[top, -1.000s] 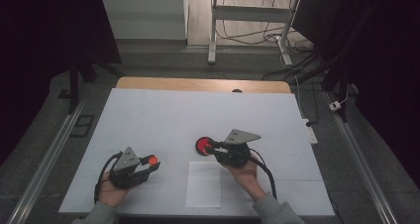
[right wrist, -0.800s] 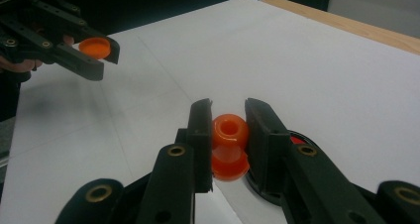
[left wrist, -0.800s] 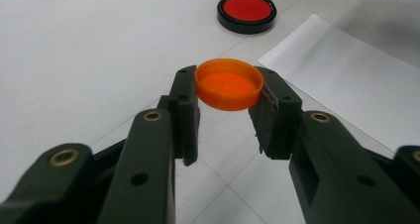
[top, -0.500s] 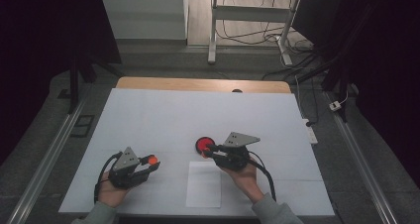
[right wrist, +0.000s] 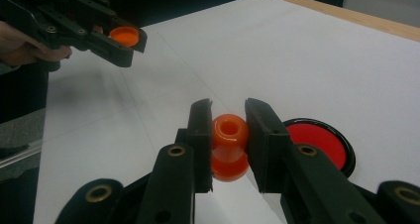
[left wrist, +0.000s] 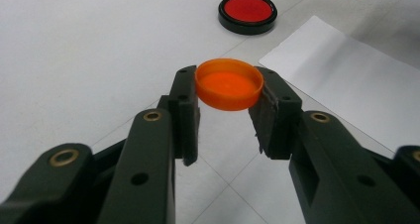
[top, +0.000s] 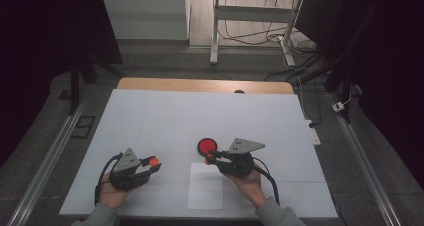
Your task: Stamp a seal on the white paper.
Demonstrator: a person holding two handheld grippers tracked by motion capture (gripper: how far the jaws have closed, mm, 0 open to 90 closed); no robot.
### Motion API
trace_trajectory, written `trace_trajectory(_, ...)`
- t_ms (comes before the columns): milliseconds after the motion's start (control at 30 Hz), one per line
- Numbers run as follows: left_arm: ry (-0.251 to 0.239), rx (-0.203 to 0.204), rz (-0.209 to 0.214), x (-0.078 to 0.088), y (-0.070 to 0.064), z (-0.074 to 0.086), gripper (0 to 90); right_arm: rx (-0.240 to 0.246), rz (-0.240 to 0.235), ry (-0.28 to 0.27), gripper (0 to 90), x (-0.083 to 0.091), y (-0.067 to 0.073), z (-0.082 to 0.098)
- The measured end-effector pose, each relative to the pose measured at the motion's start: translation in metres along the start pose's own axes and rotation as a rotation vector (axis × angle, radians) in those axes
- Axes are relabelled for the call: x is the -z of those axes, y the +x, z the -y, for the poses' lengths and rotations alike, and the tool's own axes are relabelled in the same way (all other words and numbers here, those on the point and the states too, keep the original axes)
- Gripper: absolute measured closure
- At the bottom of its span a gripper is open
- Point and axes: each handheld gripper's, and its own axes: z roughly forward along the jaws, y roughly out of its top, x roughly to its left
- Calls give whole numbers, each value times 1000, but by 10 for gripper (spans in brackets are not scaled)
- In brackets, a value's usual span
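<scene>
Left gripper view showed the orange cap (left wrist: 229, 84) clamped rim to rim in the left tool (left wrist: 229, 112), hollow side up, above the desk (left wrist: 74, 60). The right tool (right wrist: 229, 144) pinched the small orange bottle (right wrist: 229, 147), mouth upward. Cap lay left of the bottle, well apart. The red-centred black lid (top: 207, 146) sat just beyond the right tool.

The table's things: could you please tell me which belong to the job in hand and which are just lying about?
In the job:
- orange cap, clamped in the left gripper
- orange bottle, clamped in the right gripper

Lying about:
- red pad
- paper sheet
</scene>
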Motion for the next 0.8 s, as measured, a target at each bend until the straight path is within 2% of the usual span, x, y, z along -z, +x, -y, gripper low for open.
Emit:
trace_trajectory(500, 7, -2, 0, -2, -1, 0, 646, 25, -44, 19, 725, 1, 14, 9)
trace_trajectory(800, 9, -3, 0, -2, -1, 1, 646, 38, -63, 62, 725, -2, 20, 18)
